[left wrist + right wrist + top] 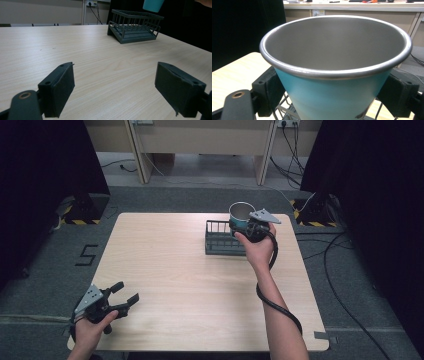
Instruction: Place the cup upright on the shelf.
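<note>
High view: right gripper (243, 226) holds a teal cup (240, 215) with a steel rim, upright, above the right end of the dark wire rack (223, 239) that stands on the far right part of the wooden table (165, 280). The right hand (257, 247) reaches in from below, cable trailing along the forearm. The left gripper (125, 295) sits low at the table's near left corner, well apart from the rack, jaws spread with nothing between them.

Right gripper view: adds the grip itself. Both black pads (268, 87) press the cup's (332, 97) teal wall from either side, just under the rim; the bare metal inside is empty. Rack wires (287, 110) show directly below the cup.

Left gripper view: jaws wide apart over bare tabletop (87, 62). Across the table, the rack (135, 25) is seen side-on, its floor tilted. The cup's teal base (153, 5) hangs above the rack's right end, clear of the wires, a gap the high view does not resolve.
</note>
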The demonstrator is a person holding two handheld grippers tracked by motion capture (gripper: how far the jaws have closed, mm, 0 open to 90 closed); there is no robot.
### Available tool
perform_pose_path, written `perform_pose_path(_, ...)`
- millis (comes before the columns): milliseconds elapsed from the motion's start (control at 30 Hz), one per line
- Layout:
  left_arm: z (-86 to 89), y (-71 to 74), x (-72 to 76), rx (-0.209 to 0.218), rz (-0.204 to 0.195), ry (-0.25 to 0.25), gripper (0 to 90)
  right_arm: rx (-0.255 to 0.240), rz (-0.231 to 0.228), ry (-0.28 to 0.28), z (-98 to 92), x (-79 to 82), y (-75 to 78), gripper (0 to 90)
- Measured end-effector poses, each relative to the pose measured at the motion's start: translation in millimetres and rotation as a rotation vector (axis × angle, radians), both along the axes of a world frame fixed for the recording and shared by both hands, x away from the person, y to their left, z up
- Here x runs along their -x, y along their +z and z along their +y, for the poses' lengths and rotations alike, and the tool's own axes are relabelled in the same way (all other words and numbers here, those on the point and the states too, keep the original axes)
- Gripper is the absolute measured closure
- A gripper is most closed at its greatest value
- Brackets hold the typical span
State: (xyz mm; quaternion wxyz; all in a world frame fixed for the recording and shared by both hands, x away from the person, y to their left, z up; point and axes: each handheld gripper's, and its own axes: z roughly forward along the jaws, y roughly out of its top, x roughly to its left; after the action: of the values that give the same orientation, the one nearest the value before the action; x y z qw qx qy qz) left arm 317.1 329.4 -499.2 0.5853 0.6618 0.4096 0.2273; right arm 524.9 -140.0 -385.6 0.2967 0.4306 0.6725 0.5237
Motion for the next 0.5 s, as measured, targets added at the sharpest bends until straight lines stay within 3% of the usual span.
perform_pose_path(500,0.4,0.6,0.2,0.002,-0.004,-0.002,15.4,0.005,0.051,-0.037,4.0,-25.1,-3.6,17.1)
